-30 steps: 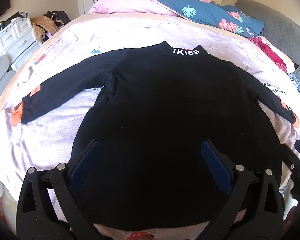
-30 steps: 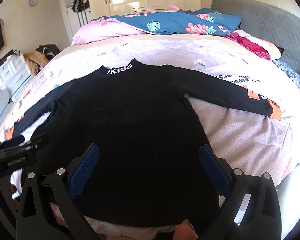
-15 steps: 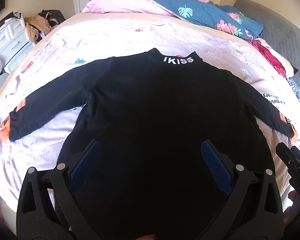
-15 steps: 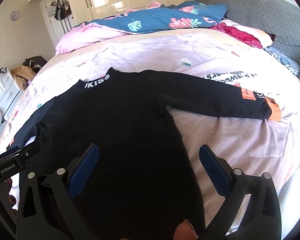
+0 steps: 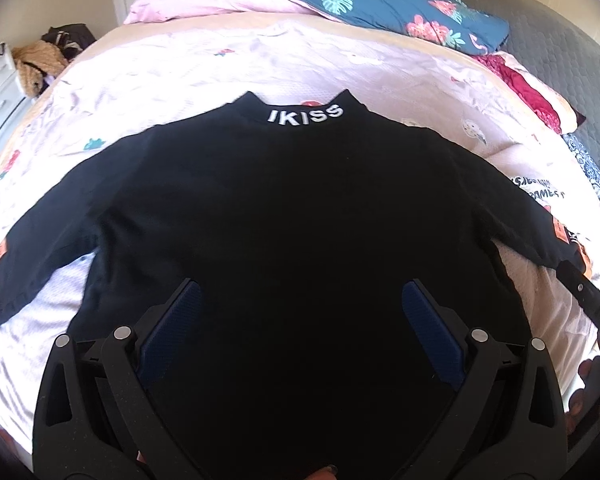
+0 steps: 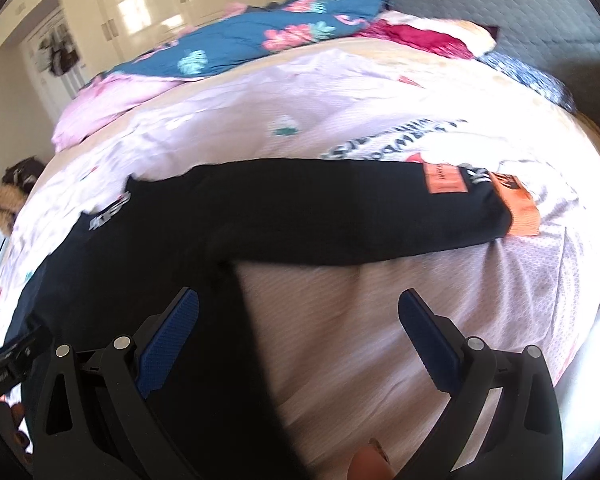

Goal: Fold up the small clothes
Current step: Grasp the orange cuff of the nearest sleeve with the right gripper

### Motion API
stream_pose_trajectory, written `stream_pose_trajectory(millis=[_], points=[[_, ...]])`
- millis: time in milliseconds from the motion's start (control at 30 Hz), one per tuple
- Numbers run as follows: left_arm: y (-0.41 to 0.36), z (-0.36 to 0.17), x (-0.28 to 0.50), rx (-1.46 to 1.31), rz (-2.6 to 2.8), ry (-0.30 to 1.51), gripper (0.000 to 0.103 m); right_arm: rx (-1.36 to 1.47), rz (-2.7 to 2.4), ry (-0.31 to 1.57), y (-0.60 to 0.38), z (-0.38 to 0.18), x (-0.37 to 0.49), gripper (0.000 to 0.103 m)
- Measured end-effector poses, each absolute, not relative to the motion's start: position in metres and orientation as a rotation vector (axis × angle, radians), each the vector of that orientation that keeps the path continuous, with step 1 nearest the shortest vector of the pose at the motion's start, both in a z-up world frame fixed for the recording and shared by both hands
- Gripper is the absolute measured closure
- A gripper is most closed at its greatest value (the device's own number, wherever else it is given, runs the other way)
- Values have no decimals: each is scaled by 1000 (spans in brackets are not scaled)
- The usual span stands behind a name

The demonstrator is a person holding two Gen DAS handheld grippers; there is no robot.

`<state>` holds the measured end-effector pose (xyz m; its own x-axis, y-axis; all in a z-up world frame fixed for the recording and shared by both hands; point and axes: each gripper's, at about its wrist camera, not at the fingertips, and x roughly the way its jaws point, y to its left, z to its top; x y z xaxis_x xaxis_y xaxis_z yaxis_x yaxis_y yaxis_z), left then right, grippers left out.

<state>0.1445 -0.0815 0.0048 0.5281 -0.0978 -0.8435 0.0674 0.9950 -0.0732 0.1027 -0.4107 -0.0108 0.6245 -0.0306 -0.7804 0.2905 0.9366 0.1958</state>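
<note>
Black top [image 5: 292, 216] lies flat on the bed [image 5: 228, 64], filling mid-frame; left claw [image 5: 300, 312] and right claw [image 6: 298, 320] both gape wide, gripping nothing.

You bring the left gripper [image 5: 300, 320] forward over the black top [image 5: 292, 220], so its collar lettering [image 5: 305, 113] looms larger and nearer than a second ago. You swing the right gripper [image 6: 298, 332] right, off the body, toward the right sleeve [image 6: 340, 216] and its orange cuff [image 6: 520, 208].
</note>
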Motion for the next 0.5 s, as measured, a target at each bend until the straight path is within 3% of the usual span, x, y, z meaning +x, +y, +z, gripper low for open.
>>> stream_pose_trajectory(millis=[500], points=[[-111,-5,187,-7,-115,1023,8,515,-386,937,-503,-51,129,4]])
